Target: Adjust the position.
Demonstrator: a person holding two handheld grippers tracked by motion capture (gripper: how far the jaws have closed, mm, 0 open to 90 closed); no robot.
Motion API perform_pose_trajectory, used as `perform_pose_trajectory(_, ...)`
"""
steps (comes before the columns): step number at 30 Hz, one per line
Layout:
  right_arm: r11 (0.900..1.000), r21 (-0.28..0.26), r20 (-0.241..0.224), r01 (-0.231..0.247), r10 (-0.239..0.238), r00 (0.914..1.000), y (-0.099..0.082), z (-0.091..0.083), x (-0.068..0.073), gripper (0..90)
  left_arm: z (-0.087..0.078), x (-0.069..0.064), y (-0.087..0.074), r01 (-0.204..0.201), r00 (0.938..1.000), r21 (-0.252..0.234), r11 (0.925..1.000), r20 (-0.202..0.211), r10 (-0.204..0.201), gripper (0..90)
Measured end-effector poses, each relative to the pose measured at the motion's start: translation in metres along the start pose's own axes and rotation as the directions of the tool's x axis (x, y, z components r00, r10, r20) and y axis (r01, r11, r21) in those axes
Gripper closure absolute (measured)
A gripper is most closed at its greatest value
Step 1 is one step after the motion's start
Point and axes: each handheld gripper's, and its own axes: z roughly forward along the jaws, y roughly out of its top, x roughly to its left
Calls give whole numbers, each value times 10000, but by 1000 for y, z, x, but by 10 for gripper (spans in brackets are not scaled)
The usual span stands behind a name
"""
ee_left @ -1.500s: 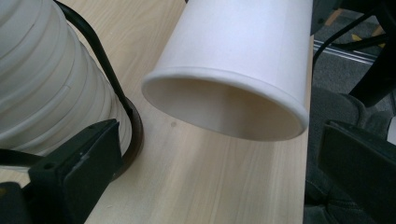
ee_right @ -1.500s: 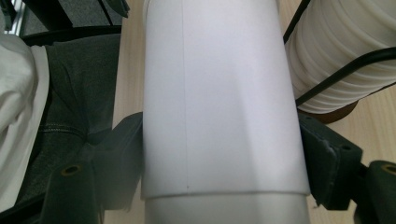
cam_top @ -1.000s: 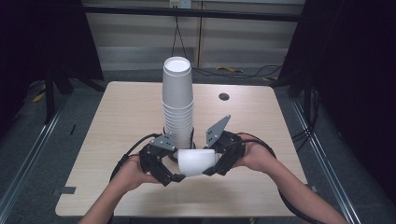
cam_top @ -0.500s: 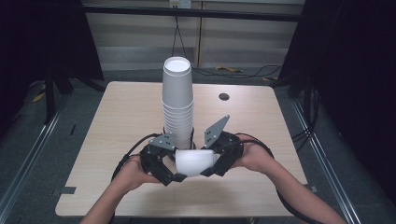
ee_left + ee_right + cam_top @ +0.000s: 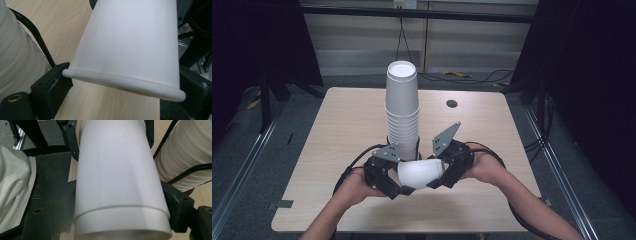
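One white paper cup [image 5: 419,172] lay sideways between two hand-held grippers. The left hand-held gripper [image 5: 398,184] had just been closing, jaws at the cup's rim; the right hand-held gripper [image 5: 439,175] clamped its base end. One tall cup stack [image 5: 402,107] stood on the table [image 5: 342,125] just beyond both.

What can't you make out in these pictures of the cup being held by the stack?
- Base of the cup stack, high view: hidden behind the left gripper and held cup.
- Cup's mouth, left gripper view: turned away from the camera.
- Right gripper pad contact, right gripper view: covered by the cup wall.
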Motion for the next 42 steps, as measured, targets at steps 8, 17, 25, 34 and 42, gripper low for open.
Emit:
perform_pose_trajectory(8, 9999, -104, -21, 34, -34, 10000, -2, 0, -1, 248, -4, -3, 5, -257, 9995, 92, 9996, -175, 259, 126)
perform_pose_trajectory(17, 10000, -23, -80, 70, -70, 9999, -6, 2, -3, 248, -7, -4, 11, -402, 9987, 449, 9982, -308, 416, 143)
perform_pose_trajectory(25, 10000, -47, -107, -66, 65, 9999, -8, 4, -3, 230, -8, -4, 13, -406, 9990, 515, 9978, -153, 414, 155)
perform_pose_trajectory(34, 9995, 319, 103, -36, 32, 9999, -6, 7, 0, 137, -7, -5, 17, -533, 9980, 1054, 9930, -272, 564, 154)
perform_pose_trajectory(42, 9990, 444, 328, 75, -89, 9994, -4, 4, 1, 135, -4, -6, 18, -543, 9976, 1482, 9875, -344, 601, 153)
